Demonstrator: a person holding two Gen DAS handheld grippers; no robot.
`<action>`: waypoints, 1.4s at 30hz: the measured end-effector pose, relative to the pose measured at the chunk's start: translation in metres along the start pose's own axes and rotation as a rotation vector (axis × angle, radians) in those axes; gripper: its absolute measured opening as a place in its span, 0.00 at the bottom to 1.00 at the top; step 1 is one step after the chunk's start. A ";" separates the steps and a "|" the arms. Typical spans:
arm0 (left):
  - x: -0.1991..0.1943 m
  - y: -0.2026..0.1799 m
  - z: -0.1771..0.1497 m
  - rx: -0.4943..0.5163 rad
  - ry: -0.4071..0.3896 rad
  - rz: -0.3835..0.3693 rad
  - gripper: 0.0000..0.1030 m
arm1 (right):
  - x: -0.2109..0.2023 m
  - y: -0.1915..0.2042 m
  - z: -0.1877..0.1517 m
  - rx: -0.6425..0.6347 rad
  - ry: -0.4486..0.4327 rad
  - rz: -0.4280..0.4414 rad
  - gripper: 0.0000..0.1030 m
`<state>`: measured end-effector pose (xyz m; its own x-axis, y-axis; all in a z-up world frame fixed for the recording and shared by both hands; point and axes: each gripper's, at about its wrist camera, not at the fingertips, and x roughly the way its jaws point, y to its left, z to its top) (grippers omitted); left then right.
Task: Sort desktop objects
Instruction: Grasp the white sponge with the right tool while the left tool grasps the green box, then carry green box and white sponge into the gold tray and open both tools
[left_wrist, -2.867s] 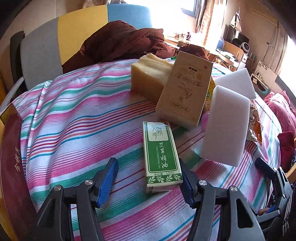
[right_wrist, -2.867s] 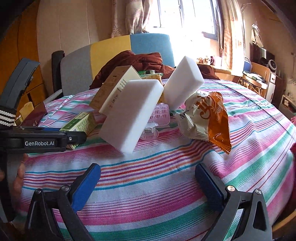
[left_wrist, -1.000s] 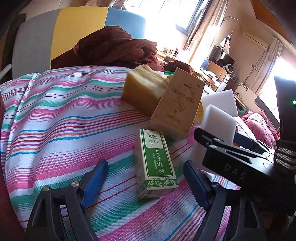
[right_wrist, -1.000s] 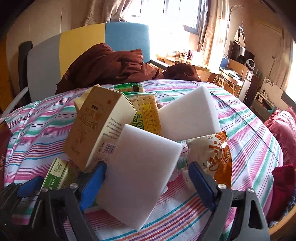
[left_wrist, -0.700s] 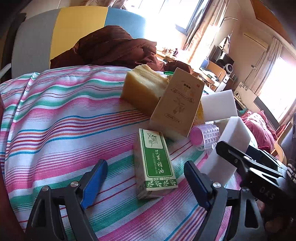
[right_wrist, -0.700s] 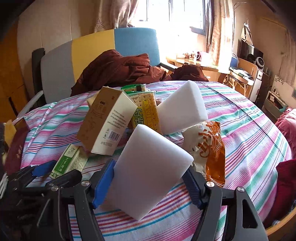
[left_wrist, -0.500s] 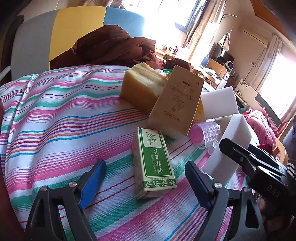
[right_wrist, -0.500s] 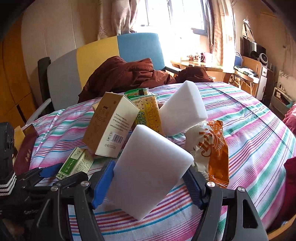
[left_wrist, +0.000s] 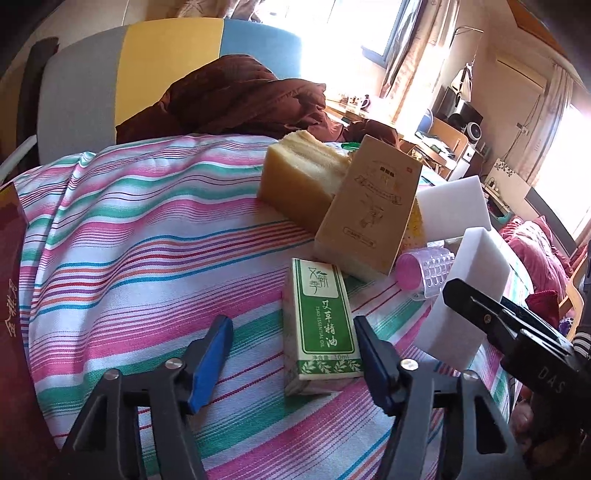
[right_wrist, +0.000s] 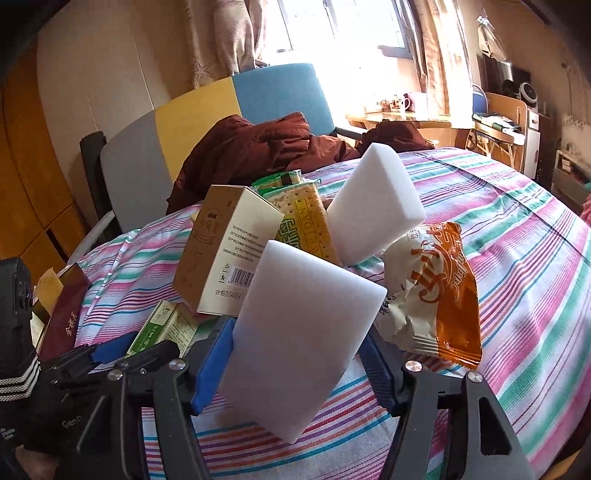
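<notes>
The right gripper (right_wrist: 297, 363), at the bottom centre of its frame, is clamped on a white sponge block (right_wrist: 303, 332). The left gripper (left_wrist: 291, 356) is spread apart, its right finger just beside the green box (left_wrist: 319, 325) lying on the striped tablecloth (left_wrist: 129, 240) at lower centre.

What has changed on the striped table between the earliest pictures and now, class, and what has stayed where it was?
The right claw came forward from open, bare cloth and shut on the near white sponge block, which now sits tilted between its pads. The left claw stayed open around the green essential-oil box, not gripping it. The brown carton, far white sponge block and orange snack bag kept their places.
</notes>
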<state>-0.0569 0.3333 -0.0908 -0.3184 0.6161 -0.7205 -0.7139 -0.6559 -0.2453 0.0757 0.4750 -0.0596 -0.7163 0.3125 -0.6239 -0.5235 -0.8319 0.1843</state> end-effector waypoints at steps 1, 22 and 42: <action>0.000 0.002 0.000 -0.008 -0.001 -0.004 0.50 | -0.001 0.002 -0.001 -0.012 -0.004 0.002 0.64; -0.095 0.007 -0.031 -0.021 -0.118 0.014 0.34 | -0.054 0.047 0.003 -0.191 -0.057 0.173 0.61; -0.226 0.177 -0.058 -0.328 -0.264 0.331 0.34 | -0.026 0.306 0.016 -0.791 0.162 0.573 0.61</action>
<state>-0.0751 0.0522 -0.0092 -0.6696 0.4145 -0.6163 -0.3300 -0.9094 -0.2531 -0.0733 0.2194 0.0248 -0.6626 -0.2500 -0.7060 0.3833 -0.9231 -0.0328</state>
